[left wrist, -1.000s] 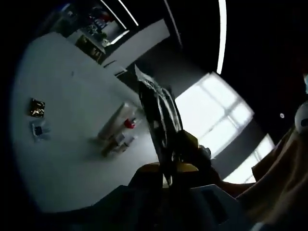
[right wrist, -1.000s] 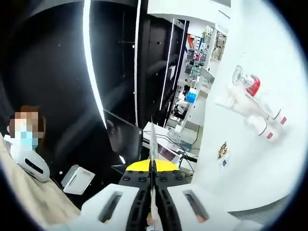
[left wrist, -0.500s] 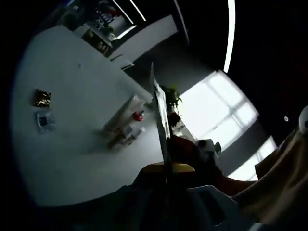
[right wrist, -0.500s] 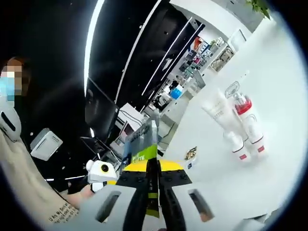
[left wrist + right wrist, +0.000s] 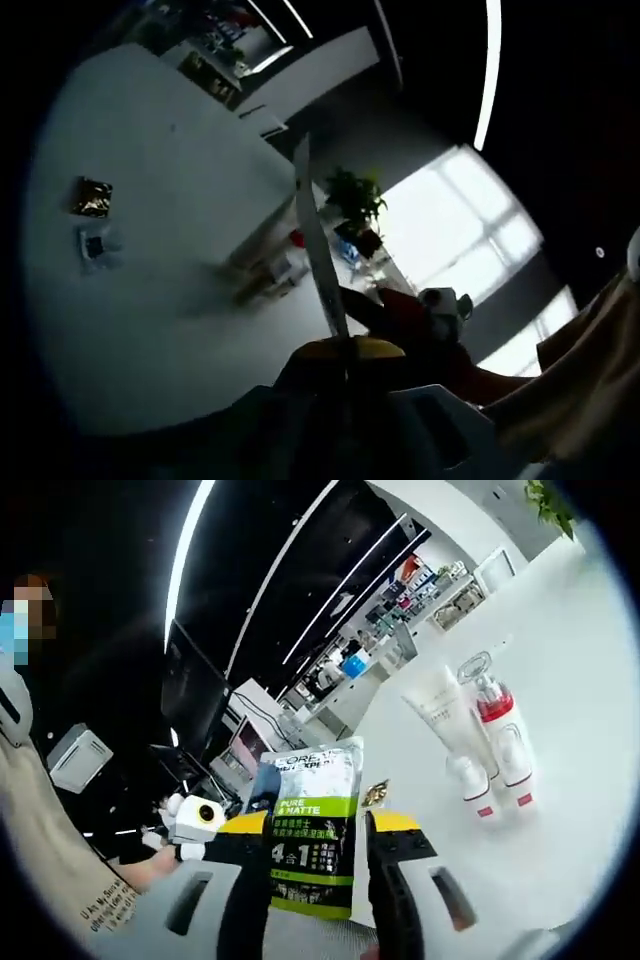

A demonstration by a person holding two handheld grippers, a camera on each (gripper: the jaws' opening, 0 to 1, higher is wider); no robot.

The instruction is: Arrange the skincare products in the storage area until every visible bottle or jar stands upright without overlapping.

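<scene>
Left gripper (image 5: 345,340) — jaws clenched on the thin edge of a sachet (image 5: 313,830). Right gripper (image 5: 320,865) — jaws parted either side of that sachet, not touching. Beyond, tube (image 5: 436,713) and red-capped bottles (image 5: 500,735) lie clustered on the white table (image 5: 560,680).

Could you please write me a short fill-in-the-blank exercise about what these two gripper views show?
1. The sachet carries a ___ band reading PURE & MATTE.
2. The right gripper has its jaws ___, one on each side of the sachet.
3. The pump bottle beside the white tube has a ___ collar.

Missing words: green; open; red.
</scene>
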